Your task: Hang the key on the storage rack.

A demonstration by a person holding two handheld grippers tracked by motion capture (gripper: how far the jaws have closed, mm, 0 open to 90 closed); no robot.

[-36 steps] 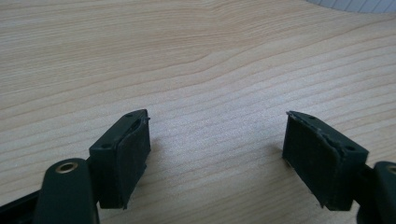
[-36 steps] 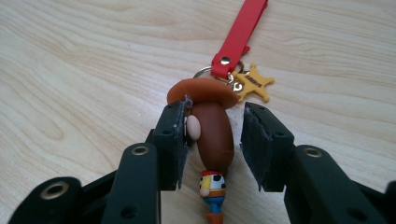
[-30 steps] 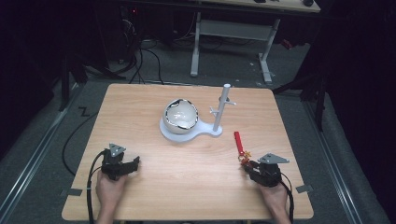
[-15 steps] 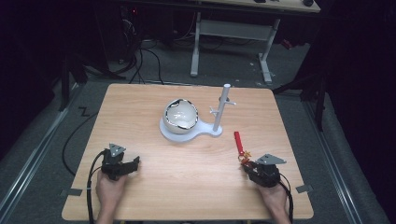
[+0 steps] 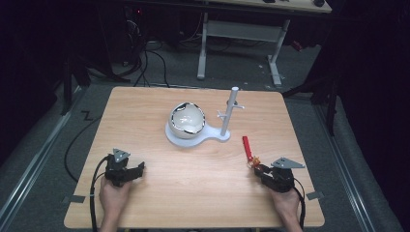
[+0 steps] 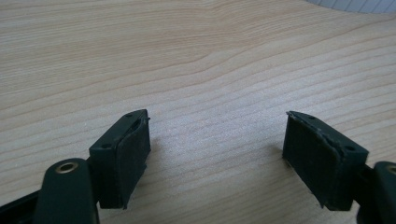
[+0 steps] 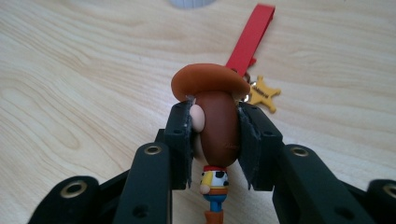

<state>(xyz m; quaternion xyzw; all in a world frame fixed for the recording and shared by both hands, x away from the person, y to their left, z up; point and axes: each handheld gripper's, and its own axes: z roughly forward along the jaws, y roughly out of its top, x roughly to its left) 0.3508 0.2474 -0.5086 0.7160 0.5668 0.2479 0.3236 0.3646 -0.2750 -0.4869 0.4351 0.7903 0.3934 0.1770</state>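
A wooden table (image 5: 145,111) is filling the middle of the high view, with a person's two hands coming in from six o'clock; the left hand (image 5: 114,199) is gripping the left gripper (image 5: 137,171) at about seven o'clock on the tabletop, and the right hand (image 5: 286,204) is gripping the right gripper (image 5: 256,168) at about five o'clock. In the left gripper view the left gripper (image 6: 217,154) is showing its jaws spread wide, with bare wood grain lying between them and nothing in their grasp; they are sitting low over the table surface. In the right gripper view the right gripper (image 7: 215,140) is pinching a small cowboy figure keychain (image 7: 215,121) by its brown head, the pads pressing on either side; the orange-brown hat is sitting just above the jaws, and the little body is hanging down between them toward six o'clock. A red strap (image 7: 250,37) is running away from the figure toward one o'clock across the wood, and a yellow star charm (image 7: 263,94) is lying on the table just beside the hat at three o'clock. Near the table's centre a white stand (image 5: 212,137) is carrying a round white bowl-like piece (image 5: 187,119) at its nine o'clock side and an upright white post (image 5: 229,111) with short pegs at its three o'clock side; the red strap (image 5: 247,147) is lying near the stand's base, at its five o'clock.
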